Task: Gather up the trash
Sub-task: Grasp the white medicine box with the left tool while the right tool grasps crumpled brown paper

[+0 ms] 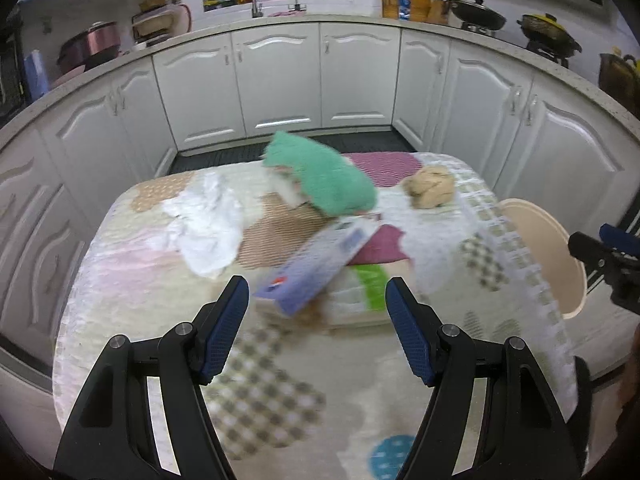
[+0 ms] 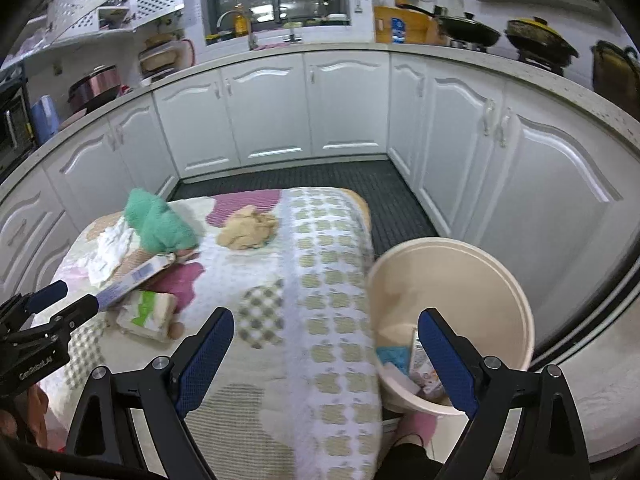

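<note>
Collecting part-done | bin [image 2: 516, 300] beside worktop [image 2: 332, 320] holds some packets; left on cloth: white wrapper [image 1: 204, 224], purple box [image 1: 320, 264], tan wad [image 1: 430, 188], green-labelled pack [image 2: 148, 316] | left gripper [image 1: 316, 328] jaws spread, empty; right gripper [image 2: 326, 364] jaws spread, empty

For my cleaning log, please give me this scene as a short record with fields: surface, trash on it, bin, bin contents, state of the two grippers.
surface: patchwork-patterned tablecloth over a table
trash on it: crumpled white paper, crumpled tan paper ball, flat lilac cardboard box, green-and-white packet
also there: fluffy green cloth
bin: round cream plastic bucket, beside the table
bin contents: some packaging, details unclear
left hand-held gripper: open, empty
right hand-held gripper: open, empty
</note>
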{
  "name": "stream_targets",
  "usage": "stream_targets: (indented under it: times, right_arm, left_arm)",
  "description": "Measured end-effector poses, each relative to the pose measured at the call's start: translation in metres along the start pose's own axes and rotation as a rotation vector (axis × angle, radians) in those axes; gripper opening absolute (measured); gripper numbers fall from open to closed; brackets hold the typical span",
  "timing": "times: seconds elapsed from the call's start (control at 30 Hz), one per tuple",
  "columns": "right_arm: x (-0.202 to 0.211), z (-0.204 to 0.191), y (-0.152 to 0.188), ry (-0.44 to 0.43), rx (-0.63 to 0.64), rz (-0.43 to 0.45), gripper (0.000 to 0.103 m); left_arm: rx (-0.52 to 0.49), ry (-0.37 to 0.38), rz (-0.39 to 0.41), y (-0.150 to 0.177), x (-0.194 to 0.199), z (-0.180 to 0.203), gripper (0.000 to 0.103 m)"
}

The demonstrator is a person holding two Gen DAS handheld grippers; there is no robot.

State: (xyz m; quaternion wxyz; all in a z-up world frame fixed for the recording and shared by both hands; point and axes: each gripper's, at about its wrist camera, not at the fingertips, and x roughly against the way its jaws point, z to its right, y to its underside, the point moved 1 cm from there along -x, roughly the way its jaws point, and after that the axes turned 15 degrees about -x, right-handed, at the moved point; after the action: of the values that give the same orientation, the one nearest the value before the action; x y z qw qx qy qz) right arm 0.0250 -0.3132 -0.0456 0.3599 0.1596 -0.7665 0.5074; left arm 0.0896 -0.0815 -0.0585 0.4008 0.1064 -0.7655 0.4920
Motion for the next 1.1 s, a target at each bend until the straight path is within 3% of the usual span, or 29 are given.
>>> stream_targets:
  times: [0.3,0.4,0.53,0.67,0.93,1.1]
  right_arm:
    - [-0.020,-0.029,0.000,-0.005,0.056,-0.036,0.092]
    - [-0.027,-0.032,-0.003,0.004,0.068,-0.042,0.092]
    - [-0.034,-0.034,-0.009,0.002,0.063,-0.051,0.092]
    - [-0.045,-0.038,-0.013,-0.006,0.071,-0.068,0.092]
    - [-0.075,-0.049,-0.029,-0.004,0.094,-0.086,0.092]
    - [-0.109,-0.055,-0.042,-0.030,0.069,-0.131,0.092]
  left_arm:
    - [-0.025,0.009,-0.031,-0.005,-0.027,-0.013,0.070]
    - [-0.090,0.018,-0.052,-0.013,-0.040,-0.003,0.070]
    - [-0.206,-0.058,-0.102,-0.021,-0.061,0.012,0.070]
    - [-0.273,-0.070,-0.144,-0.026,-0.080,0.012,0.070]
    - [-0.176,-0.006,-0.176,-0.039,-0.097,-0.032,0.070]
    - [-0.180,0.067,-0.189,-0.040,-0.107,-0.038,0.070]
